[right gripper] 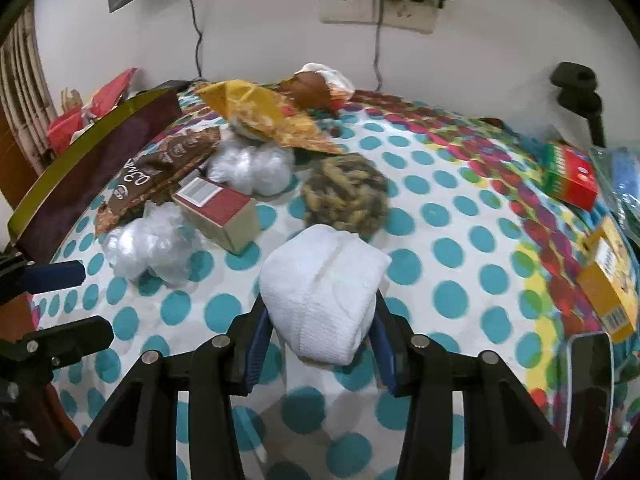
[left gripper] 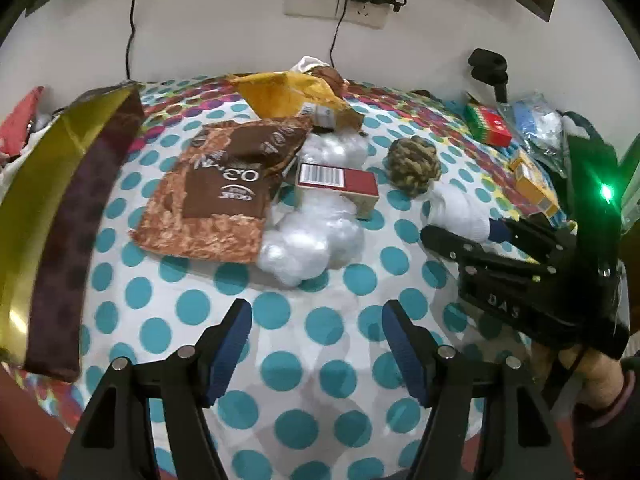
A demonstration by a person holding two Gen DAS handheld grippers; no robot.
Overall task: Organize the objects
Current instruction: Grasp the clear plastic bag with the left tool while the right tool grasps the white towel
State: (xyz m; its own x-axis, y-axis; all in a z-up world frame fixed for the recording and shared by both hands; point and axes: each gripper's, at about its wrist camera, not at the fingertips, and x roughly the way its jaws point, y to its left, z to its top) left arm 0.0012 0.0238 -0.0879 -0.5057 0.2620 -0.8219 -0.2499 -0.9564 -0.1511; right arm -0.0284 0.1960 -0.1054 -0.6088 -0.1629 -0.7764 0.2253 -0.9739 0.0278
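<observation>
The right tool [right gripper: 320, 344] clamps a rolled white sock [right gripper: 324, 296] above a dotted bench [right gripper: 440, 248]. The left tool [left gripper: 316, 344] stands wide open, empty. Beyond lie a rope ball [right gripper: 344, 196], a red box [right gripper: 218, 210] and a brown packet [left gripper: 224, 196].

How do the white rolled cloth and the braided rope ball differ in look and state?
The white rolled cloth is plain white and pinched in the right gripper; the rope ball is mottled olive and tan, and nothing touches it. The cloth is soft terry, the ball knotted cord. Both sit over the dotted cover.
</observation>
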